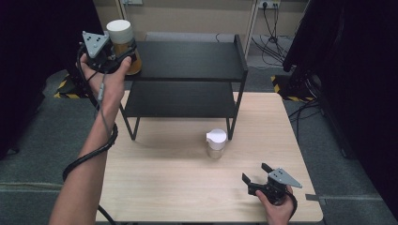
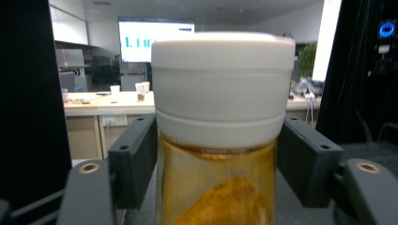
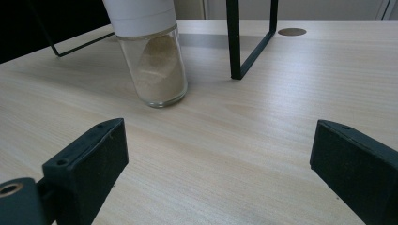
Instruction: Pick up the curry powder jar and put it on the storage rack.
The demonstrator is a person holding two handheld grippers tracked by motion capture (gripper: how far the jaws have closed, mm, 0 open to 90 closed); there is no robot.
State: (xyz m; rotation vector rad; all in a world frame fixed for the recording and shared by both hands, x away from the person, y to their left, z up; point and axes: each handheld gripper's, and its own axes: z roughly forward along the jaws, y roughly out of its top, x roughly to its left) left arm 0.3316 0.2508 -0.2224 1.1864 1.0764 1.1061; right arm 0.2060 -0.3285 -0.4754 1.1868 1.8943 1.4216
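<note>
Left gripper [image 1: 123,52]: held up at the far left end of the black two-tier metal shelf [image 1: 187,61]; jaws closed against the sides of a clear glass jar of orange-yellow powder with a white screw lid [image 1: 123,42]; the grey three-cornered plate is seen on top of it.
Orange jar, close up [image 2: 220,140]: seen upright between the two black jaws in the left gripper view; each jaw is pressed to the glass just below the white lid; whether its base is resting on the top tier cannot be told.
Right gripper [image 1: 258,176]: held low over the near right part of the light wooden table [image 1: 164,187]; jaws spread wide, nothing held between them; well apart from both jars.
Second jar: a clear glass jar of pale beige powder with a white lid [image 1: 216,143] is stood upright on the table, just in front of the shelf's near right leg; in the right gripper view this jar [image 3: 155,65] is seen ahead and left of the open jaws, beside the black leg [image 3: 233,42].
Shelf tiers: both are seen bare apart from the jar at the top left corner.
</note>
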